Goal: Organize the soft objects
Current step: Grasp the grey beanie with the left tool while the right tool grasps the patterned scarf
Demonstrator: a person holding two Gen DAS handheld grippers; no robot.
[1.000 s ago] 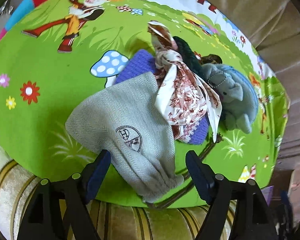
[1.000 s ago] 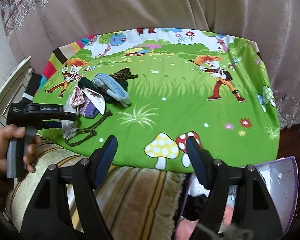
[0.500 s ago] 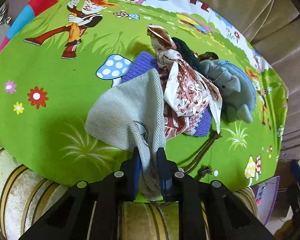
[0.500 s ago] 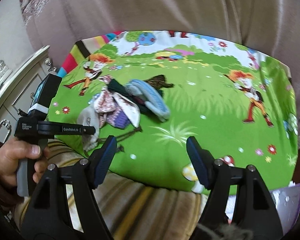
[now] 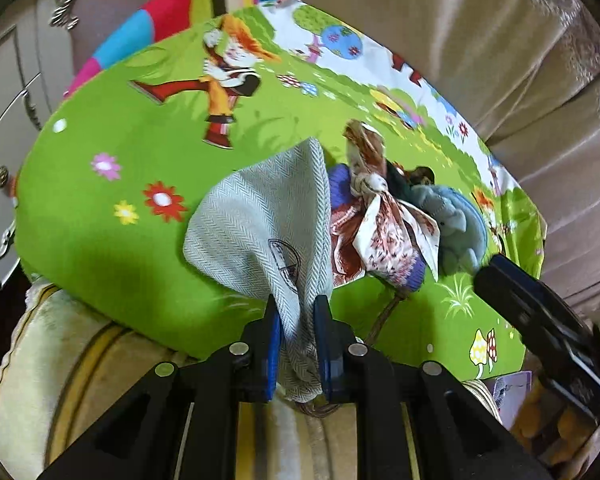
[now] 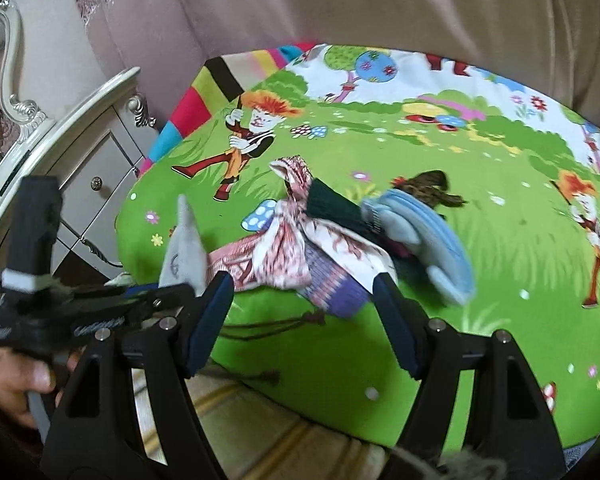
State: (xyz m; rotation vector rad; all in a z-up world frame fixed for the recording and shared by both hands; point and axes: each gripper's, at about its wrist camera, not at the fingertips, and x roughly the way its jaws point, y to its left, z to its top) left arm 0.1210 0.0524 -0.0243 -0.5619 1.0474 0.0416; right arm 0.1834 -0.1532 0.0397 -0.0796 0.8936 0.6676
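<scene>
My left gripper [image 5: 296, 344] is shut on the gathered neck of a grey herringbone drawstring bag [image 5: 260, 224]. The bag stands lifted off the green cartoon cloth [image 5: 100, 240], and its brown cord [image 5: 384, 312] trails down. To its right lies a pile: a red-and-white scarf [image 5: 380, 232], a purple knit [image 5: 404, 276] and a grey-blue plush elephant [image 5: 452, 224]. In the right wrist view my right gripper [image 6: 304, 312] hovers open just in front of the scarf [image 6: 284, 248] and purple knit [image 6: 332, 284]. The grey bag [image 6: 182, 256] is at its left.
A dark green knit [image 6: 332, 204], a light blue soft piece [image 6: 432, 240] and a leopard-print item [image 6: 428, 184] also lie in the pile. A white dresser [image 6: 80, 160] stands left, a curtain [image 6: 380, 0] behind. A striped cushion edge [image 5: 80, 360] runs below the cloth.
My left gripper closed on the grey bag's neck and raised it up off the pile. My right gripper swung left toward the pile and stayed open.
</scene>
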